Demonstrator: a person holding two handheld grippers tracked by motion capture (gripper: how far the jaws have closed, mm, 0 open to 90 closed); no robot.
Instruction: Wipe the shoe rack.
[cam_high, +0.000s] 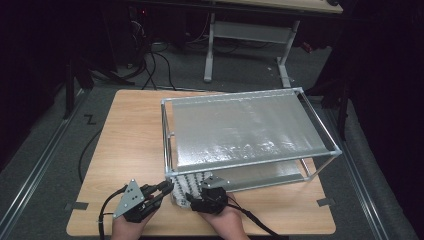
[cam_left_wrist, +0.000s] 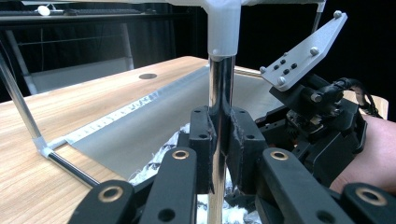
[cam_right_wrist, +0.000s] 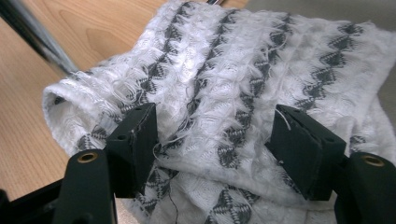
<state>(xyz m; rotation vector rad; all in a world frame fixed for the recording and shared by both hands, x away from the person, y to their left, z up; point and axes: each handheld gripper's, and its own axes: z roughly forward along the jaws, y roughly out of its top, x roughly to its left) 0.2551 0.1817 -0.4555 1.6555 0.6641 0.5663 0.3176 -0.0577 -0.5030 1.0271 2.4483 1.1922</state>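
Note:
A folded white cloth with grey diamond stripes lies at the front left end of the metal rack's lower shelf. My right gripper is open just over it. Its fingers stand wide apart, with the cloth beneath and between them and not pinched. My left gripper is shut on the rack's chrome front-left post, with its pads clamped on both sides. In the high view the left gripper and the right gripper sit close together at the rack's near corner.
The two-shelf rack, with its silvery top shelf, covers the right half of the wooden table. Another table's legs and cables stand on the floor beyond. Tape marks sit at the table's near corners.

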